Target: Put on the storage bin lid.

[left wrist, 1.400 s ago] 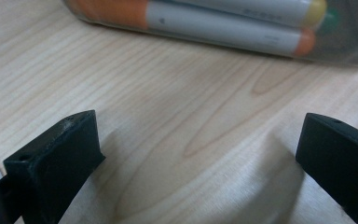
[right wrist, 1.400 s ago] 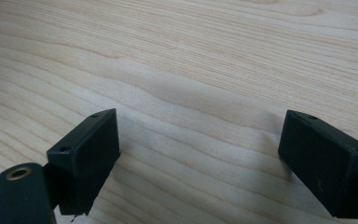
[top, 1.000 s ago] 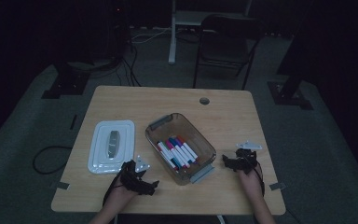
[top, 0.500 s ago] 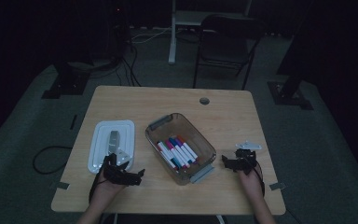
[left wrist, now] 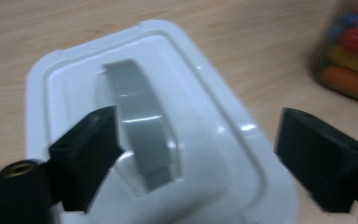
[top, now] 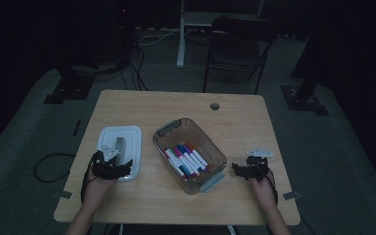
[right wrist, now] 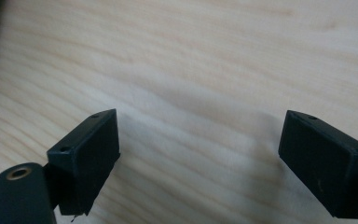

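Two grippers over a wooden table (top: 254,117), left gripper (left wrist: 196,149) above the white lid (left wrist: 214,140) with its grey handle (left wrist: 140,121), jaws wide but just been closing, nothing pinched, right gripper (right wrist: 200,154) wide open over bare wood, clear tub (top: 162,139) of markers (top: 186,157) between them.

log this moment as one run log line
left gripper: open, jaws just closing, over white plastic lid with grey handle | right gripper: open, over bare wooden table | clear bin of markers: untouched
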